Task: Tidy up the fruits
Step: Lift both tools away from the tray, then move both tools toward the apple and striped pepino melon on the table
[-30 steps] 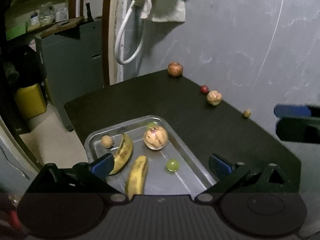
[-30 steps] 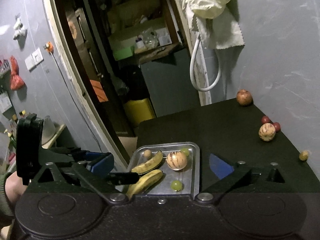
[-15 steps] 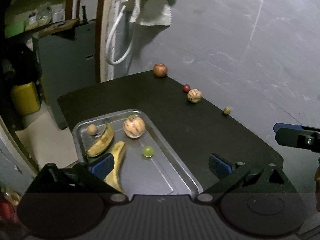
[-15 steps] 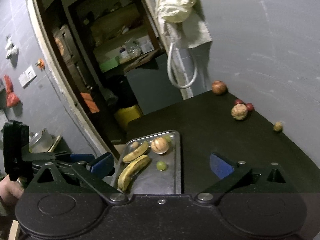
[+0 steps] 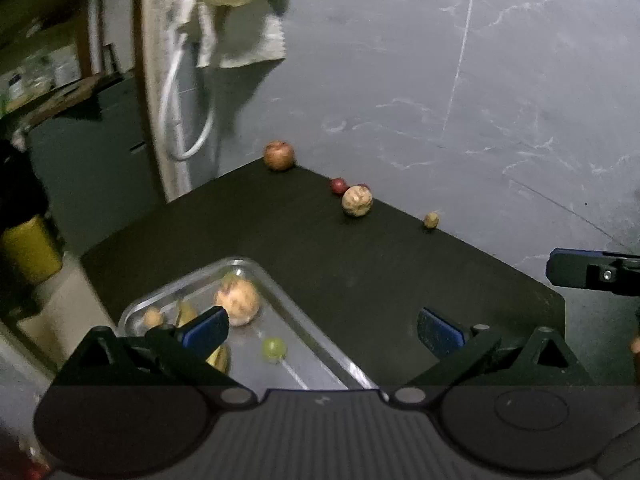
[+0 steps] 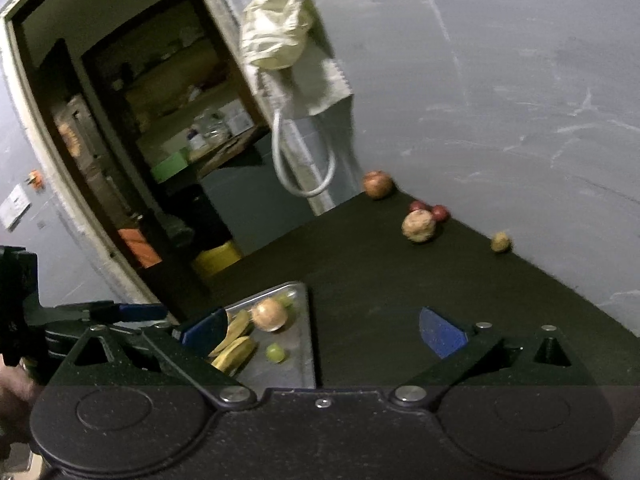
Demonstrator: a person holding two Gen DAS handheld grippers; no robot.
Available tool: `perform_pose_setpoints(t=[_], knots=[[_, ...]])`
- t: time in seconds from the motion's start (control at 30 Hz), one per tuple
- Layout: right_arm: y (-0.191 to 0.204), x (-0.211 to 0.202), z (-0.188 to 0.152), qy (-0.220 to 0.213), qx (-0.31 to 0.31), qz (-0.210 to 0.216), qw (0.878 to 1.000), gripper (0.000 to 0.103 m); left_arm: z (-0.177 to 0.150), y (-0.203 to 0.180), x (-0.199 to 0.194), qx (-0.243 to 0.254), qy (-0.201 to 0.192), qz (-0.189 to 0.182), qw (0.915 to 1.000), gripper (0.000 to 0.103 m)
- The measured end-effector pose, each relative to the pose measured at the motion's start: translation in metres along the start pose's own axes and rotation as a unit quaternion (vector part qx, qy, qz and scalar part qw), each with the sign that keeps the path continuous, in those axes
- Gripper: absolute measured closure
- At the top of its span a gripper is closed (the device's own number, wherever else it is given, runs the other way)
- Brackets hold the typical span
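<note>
A metal tray (image 5: pixel 320 354) (image 6: pixel 302 344) on the dark table holds two bananas (image 6: pixel 236 344), a striped round fruit (image 5: pixel 238 300) (image 6: pixel 269 314), a green grape (image 5: pixel 274 347) (image 6: pixel 276 352) and a small brown fruit (image 5: pixel 152 317). Along the far wall lie a pomegranate (image 5: pixel 279 155) (image 6: pixel 377 184), small red fruits (image 5: pixel 338 185) (image 6: pixel 439 212), a pale round fruit (image 5: pixel 357 201) (image 6: pixel 418 226) and a little brown fruit (image 5: pixel 431 220) (image 6: pixel 501 241). My left gripper (image 5: pixel 322 328) hovers open above the tray's near end. My right gripper (image 6: pixel 322 330) is open over the table, empty.
The black table (image 5: pixel 360 260) ends against a grey wall at the right. A doorway with a cloth bag (image 6: pixel 276 36) and hose (image 6: pixel 304 160) hanging by it opens at the left. A yellow container (image 5: pixel 30 248) stands on the floor beyond the table.
Both grippers have swung to the right and tilted; the tray slid toward the lower left of each view, and the fruits along the wall came closer. Both stayed open.
</note>
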State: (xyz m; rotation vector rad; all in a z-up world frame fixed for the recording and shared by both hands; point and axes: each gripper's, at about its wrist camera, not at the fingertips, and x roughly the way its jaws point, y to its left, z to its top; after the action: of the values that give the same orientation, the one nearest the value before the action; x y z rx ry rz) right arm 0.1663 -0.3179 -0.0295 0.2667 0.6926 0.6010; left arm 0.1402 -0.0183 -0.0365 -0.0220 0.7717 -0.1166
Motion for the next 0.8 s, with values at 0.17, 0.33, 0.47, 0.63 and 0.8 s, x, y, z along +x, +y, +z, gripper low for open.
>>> perform_pose_setpoints(t=[0.17, 0.33, 0.47, 0.63, 0.8], knots=[[-0.007, 0.027, 0.013, -0.009, 0.006, -0.045, 0.999, 0.001, 0.041, 0.019, 0.042, 0.041, -0.002, -0.036, 0.9985, 0.001], [-0.006, 0.078, 0.031, -0.005, -0.003, -0.101, 0.995, 0.001, 0.093, 0.048, 0.104, 0.101, -0.006, -0.093, 0.9905, 0.001], [-0.005, 0.13, 0.046, -0.001, -0.02, -0.136, 0.991, 0.001, 0.127, 0.07, 0.161, 0.155, -0.004, -0.152, 0.976, 0.001], [-0.012, 0.192, 0.06, 0.004, -0.034, -0.167, 0.985, 0.003, 0.148, 0.082, 0.231, 0.226, 0.012, -0.201, 0.953, 0.001], [-0.024, 0.23, 0.068, 0.013, -0.053, -0.184, 0.981, 0.004, 0.158, 0.086, 0.283, 0.275, 0.03, -0.25, 0.9278, 0.001]])
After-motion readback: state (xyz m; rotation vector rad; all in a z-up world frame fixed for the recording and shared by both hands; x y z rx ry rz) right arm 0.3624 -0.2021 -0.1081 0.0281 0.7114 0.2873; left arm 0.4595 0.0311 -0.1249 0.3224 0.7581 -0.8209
